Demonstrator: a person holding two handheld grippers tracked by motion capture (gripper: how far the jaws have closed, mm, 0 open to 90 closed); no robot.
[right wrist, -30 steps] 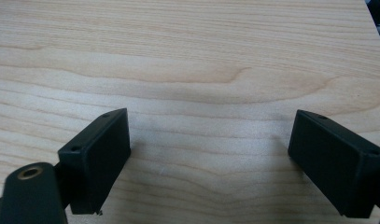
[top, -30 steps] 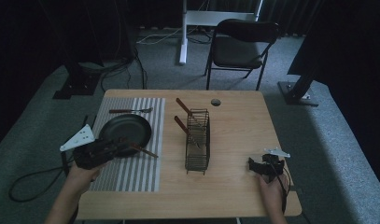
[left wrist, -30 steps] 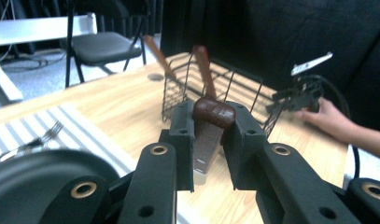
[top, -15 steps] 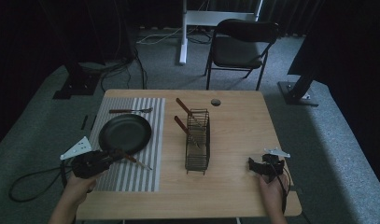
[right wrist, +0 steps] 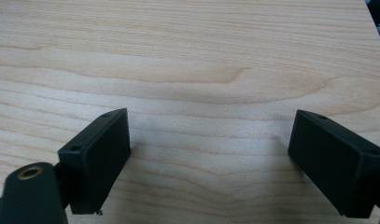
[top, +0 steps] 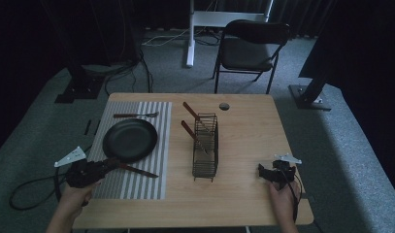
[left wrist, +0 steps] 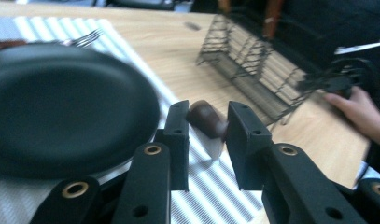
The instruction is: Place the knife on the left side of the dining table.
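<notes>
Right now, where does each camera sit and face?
High view: above the person's side, facing forward and down; table, left gripper, right gripper, forearms.
Left gripper view: on the left gripper, along jaws shut on the knife, toward plate and wire rack.
Right gripper view: on the right gripper, down at bare tabletop between open jaws.
Shared: high and left gripper views show plate, rack, right gripper.

Wooden table [top: 253, 136] seen from its near edge: a black wire rack [top: 205, 145] stands at centre, two brown-handled utensils [top: 190, 110] leaning out of it toward 11 o'clock. A striped placemat [top: 137, 179] at 9 o'clock bears a black plate [top: 130, 140], with a fork [top: 135, 115] just beyond it. A small dark disc [top: 224, 106] sits at 12 o'clock, and a folding chair [top: 248, 46] stands on the carpet farther back.
</notes>
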